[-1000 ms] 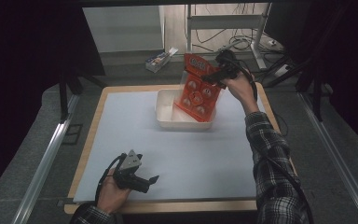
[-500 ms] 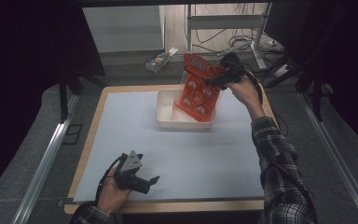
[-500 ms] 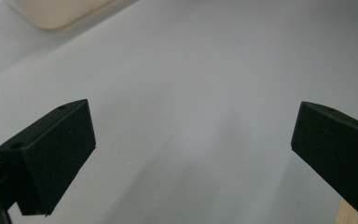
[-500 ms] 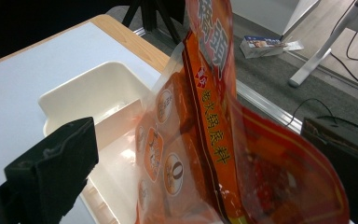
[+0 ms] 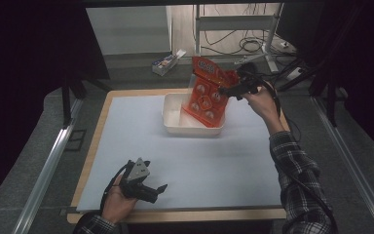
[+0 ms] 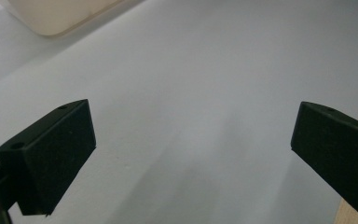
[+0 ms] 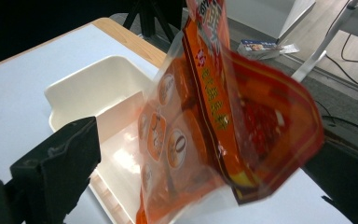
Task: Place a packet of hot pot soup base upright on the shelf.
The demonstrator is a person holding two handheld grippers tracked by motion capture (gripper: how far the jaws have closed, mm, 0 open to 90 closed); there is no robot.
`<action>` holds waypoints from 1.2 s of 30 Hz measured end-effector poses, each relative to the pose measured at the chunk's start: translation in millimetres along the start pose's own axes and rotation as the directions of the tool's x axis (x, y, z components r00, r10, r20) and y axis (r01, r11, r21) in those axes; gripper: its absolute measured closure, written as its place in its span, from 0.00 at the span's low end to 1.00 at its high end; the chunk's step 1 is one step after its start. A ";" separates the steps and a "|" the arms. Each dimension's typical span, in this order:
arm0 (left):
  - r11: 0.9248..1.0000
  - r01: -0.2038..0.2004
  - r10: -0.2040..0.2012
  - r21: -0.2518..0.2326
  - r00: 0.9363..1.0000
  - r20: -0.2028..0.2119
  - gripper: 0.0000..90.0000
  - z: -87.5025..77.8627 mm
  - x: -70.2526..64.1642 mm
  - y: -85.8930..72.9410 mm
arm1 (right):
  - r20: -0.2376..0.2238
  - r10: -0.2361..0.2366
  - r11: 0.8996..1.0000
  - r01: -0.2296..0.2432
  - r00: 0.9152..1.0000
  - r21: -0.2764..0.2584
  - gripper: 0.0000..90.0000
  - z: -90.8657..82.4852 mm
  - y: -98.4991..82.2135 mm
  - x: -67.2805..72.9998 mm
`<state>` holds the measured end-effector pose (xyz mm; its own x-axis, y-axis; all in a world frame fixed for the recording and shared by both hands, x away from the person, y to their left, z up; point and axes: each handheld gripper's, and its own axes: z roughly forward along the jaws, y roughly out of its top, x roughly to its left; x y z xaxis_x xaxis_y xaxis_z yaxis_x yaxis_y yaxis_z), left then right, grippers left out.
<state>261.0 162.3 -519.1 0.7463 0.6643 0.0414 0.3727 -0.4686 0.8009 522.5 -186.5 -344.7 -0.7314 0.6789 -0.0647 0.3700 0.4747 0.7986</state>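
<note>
Fingers of the right gripper (image 5: pixel 230 89) are seen spread in the right gripper view, one black pad at the lower left and the other at the lower right, with the orange snack bag (image 7: pixel 214 135) standing between them. Whether the bag's edge is pinched by the pads or merely leans against the right one cannot be told. The bag is held tilted over the white tub (image 5: pixel 175 122), its lower end down inside the tub's right half and its upper end raised above the tub's far right corner. The tub's left half is seen bare, so open room is left there.

The left gripper (image 5: pixel 148 190) is held low, well apart from the tub, toward the table's near edge and to the tub's left. Its jaws are spread wide with nothing between them; only the pale grey mat (image 6: pixel 191 93) is seen past them, and a corner of the tub at the upper left of the left gripper view.

Between the tub and the left gripper the mat lies unoccupied. The wooden table edge (image 5: pixel 185 216) borders the mat on all sides. Beyond the tub, on the floor, a small box (image 5: pixel 164 62) lies.
</note>
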 end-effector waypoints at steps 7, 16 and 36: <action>1.000 -0.015 0.015 0.009 1.000 0.000 0.00 1.2 -1.7 0.4 | 0.010 0.006 1.000 -0.006 1.000 -0.004 0.00 -5.6 -15.1 3.2; 1.000 -0.024 0.024 0.013 1.000 -0.004 0.00 2.3 -3.0 0.5 | -0.023 0.016 1.000 -0.016 1.000 0.007 0.00 -8.5 -38.1 10.0; 0.999 -0.041 0.041 0.031 0.999 -0.016 0.01 3.4 -4.9 0.5 | -0.069 0.045 0.999 -0.047 0.997 -0.019 0.02 -9.2 -84.7 45.1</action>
<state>259.5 156.8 -520.9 0.7521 0.6537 0.0840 0.3589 -0.5131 0.7797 452.9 -201.2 -409.7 -0.7517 0.6594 0.0130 0.3927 0.4316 0.8121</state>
